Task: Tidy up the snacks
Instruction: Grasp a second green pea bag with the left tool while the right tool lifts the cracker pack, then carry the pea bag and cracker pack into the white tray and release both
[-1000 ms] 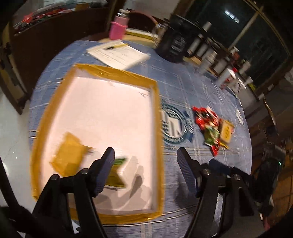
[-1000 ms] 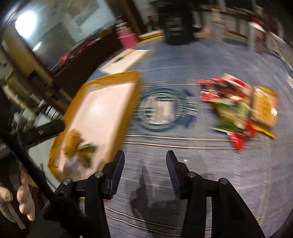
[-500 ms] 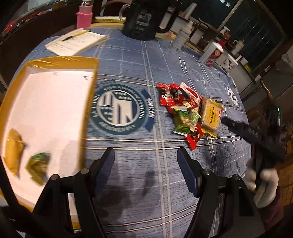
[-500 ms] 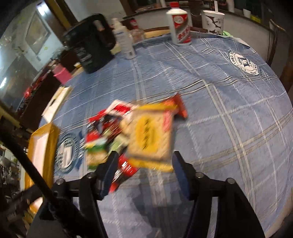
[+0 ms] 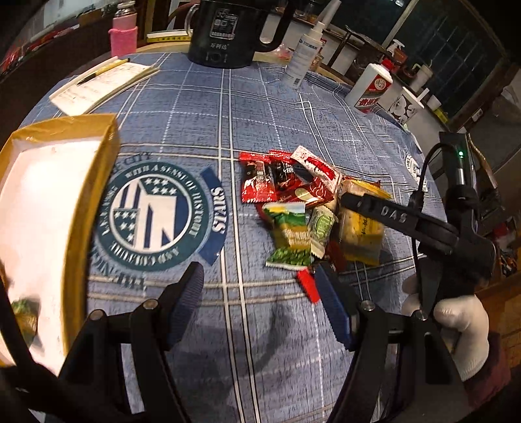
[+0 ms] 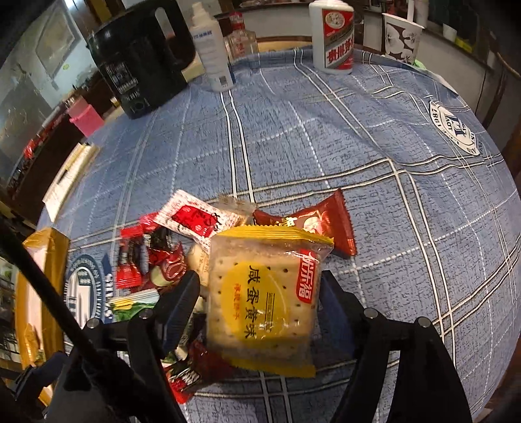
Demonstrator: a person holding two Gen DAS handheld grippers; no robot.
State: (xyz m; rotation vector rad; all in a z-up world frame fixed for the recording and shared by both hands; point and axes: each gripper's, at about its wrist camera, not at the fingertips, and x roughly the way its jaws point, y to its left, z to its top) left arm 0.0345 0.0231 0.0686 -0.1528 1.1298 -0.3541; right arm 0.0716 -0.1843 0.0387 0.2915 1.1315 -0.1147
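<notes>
A pile of snack packets lies on the blue checked tablecloth: red packets (image 5: pixel 273 182), a green packet (image 5: pixel 289 237) and a yellow cracker pack (image 6: pixel 263 302), which also shows in the left wrist view (image 5: pixel 361 234). My right gripper (image 6: pixel 260 299) is open, its fingers on either side of the cracker pack. My left gripper (image 5: pixel 260 289) is open and empty, low over the cloth just short of the pile. The yellow-rimmed white tray (image 5: pixel 97 169) lies at the left with a green packet (image 5: pixel 22 309) in it.
A black kettle (image 5: pixel 228 29), a spray bottle (image 5: pixel 304 55), a white liquor bottle (image 6: pixel 332 35), a paper cup (image 6: pixel 402 35) and a pink bottle (image 5: pixel 123 35) stand at the table's far side. A notepad with a pen (image 5: pixel 101 81) lies at the far left.
Both grippers have swung from the tray to the snack pile. The right gripper has come down around the yellow cracker pack. The left gripper has moved closer to the pile.
</notes>
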